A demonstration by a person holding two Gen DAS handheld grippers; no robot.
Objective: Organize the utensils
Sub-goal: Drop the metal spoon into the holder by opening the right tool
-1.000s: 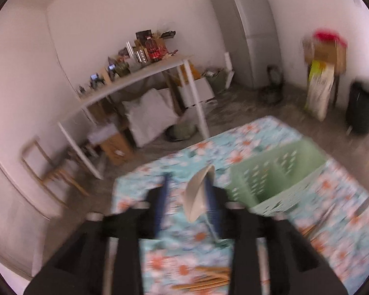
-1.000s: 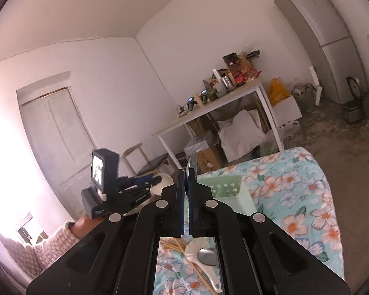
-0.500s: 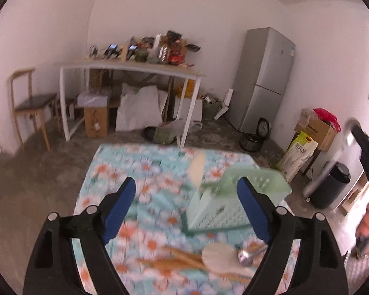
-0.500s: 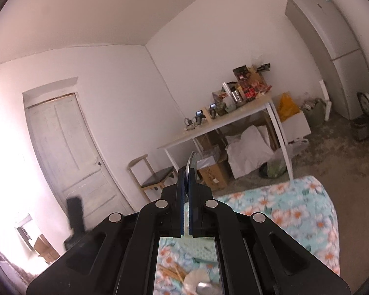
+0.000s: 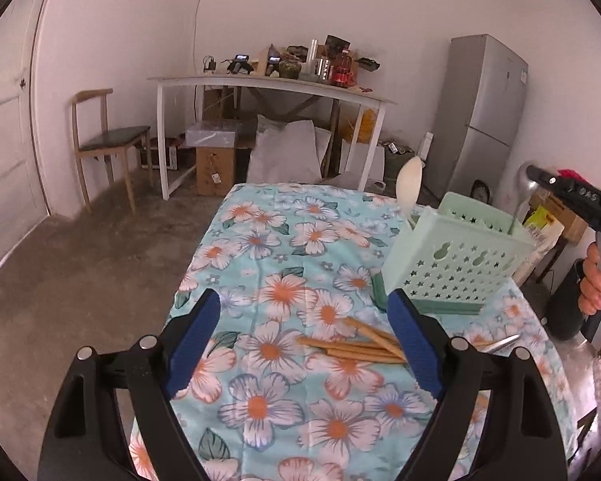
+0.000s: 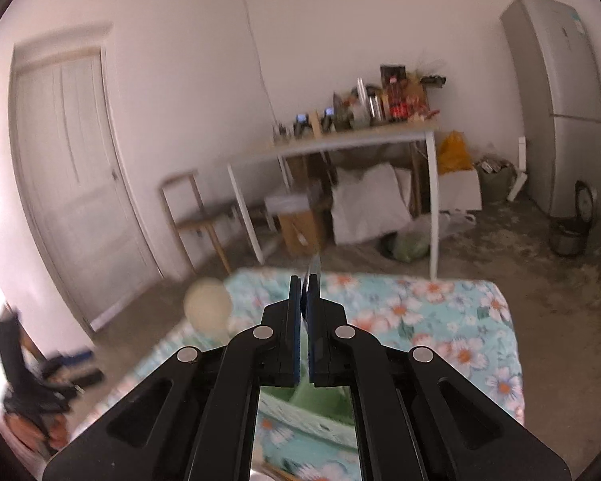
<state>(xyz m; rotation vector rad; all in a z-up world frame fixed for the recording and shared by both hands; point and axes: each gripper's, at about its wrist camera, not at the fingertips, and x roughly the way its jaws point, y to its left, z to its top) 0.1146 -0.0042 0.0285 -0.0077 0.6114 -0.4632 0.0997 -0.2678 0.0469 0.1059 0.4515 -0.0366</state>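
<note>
Sorting of utensils into the green caddy (image 5: pixel 456 264) is judged to be partway done. A pale paddle (image 5: pixel 409 188) is seen standing upright in the caddy's far compartment, at about one o'clock in the left wrist view. A bundle of wooden chopsticks (image 5: pixel 356 344) is noted lying flat on the flowered tablecloth (image 5: pixel 260 240), at five o'clock from the centre of that view, with a small metal utensil (image 5: pixel 501 342) near it at four o'clock. The left gripper (image 5: pixel 304 308) is held wide open and empty above the cloth, and the chopsticks lie just inside its right pad, untouched. The right gripper (image 6: pixel 304 284) is closed on the thin handle of a metal spoon (image 6: pixel 315 268), seen edge-on between its pads. In the left view the spoon's bowl is found at three o'clock, above the caddy's right end. The step in hand is judged to be delivery of the spoon to the caddy. For the next move, the handle would need to be lowered into a compartment before release. The left tongs would then need to be centred over the chopsticks and closed on the whole bundle.
</note>
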